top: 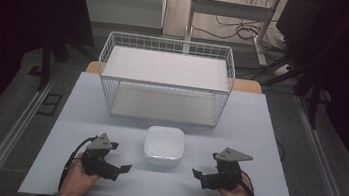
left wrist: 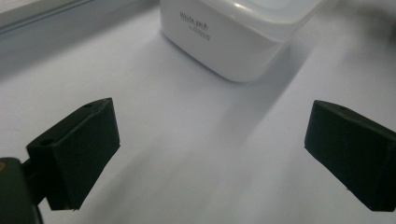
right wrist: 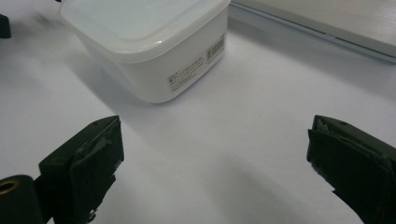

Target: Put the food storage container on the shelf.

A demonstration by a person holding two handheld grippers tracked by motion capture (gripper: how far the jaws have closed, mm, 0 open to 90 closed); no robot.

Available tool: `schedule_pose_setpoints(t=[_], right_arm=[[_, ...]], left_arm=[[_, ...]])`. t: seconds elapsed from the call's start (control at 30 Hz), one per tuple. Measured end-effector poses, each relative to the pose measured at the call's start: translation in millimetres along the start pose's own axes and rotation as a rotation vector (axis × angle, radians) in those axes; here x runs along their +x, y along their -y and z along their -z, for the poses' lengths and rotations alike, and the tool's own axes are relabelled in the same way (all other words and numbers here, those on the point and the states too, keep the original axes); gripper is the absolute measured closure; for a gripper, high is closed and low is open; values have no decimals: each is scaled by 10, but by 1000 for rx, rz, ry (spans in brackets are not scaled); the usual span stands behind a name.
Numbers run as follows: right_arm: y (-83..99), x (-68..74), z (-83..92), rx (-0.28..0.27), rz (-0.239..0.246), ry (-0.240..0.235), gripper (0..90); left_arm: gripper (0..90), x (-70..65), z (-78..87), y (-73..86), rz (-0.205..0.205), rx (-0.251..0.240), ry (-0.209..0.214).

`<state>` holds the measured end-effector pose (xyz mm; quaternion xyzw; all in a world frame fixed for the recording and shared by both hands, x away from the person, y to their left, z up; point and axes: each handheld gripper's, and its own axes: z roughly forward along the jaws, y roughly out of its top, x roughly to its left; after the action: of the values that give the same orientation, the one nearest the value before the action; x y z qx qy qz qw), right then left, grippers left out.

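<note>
A white square container [top: 163, 145] with a lid sits on the pale table near its front, between my two grippers. My left gripper [top: 120, 171] rests to the container's left, held by a hand and pointing toward it, jaws wide apart and empty. My right gripper [top: 199, 178] mirrors it on the container's right, also open with nothing in it. In the left gripper view the container [left wrist: 233, 37] lies ahead of the open gripper [left wrist: 210, 149], apart from it. The right gripper view has the container [right wrist: 149, 42], with a barcode label, beyond the open gripper [right wrist: 212, 158].
A white wire basket [top: 169, 41] with a white panel across its top stands behind the container at the table's middle back. The table [top: 111, 100] has bare surface on both sides. Dark floor, rails and cables surround it.
</note>
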<state>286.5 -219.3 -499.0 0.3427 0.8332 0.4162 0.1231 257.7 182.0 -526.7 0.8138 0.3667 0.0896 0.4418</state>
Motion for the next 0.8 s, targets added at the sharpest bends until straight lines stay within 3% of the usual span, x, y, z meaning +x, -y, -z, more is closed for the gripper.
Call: schedule_pose_setpoints(t=[0.33, 0.53, 0.6, 0.8], right_arm=[[-162, -27, -45, -20, -58, -21, 40], [-270, -6, -103, -19, -57, -6, 18], [-333, -22, -144, -17, -95, -25, 18], [-431, -33, -210, 4, -120, -40, 44]], left_arm=[[49, 23, -58, -185, 26, -1, 36], [38, 49, -128, -327, 51, -4, 78], [43, 59, -148, -368, 66, -11, 87], [73, 99, -221, -564, 47, -1, 71]])
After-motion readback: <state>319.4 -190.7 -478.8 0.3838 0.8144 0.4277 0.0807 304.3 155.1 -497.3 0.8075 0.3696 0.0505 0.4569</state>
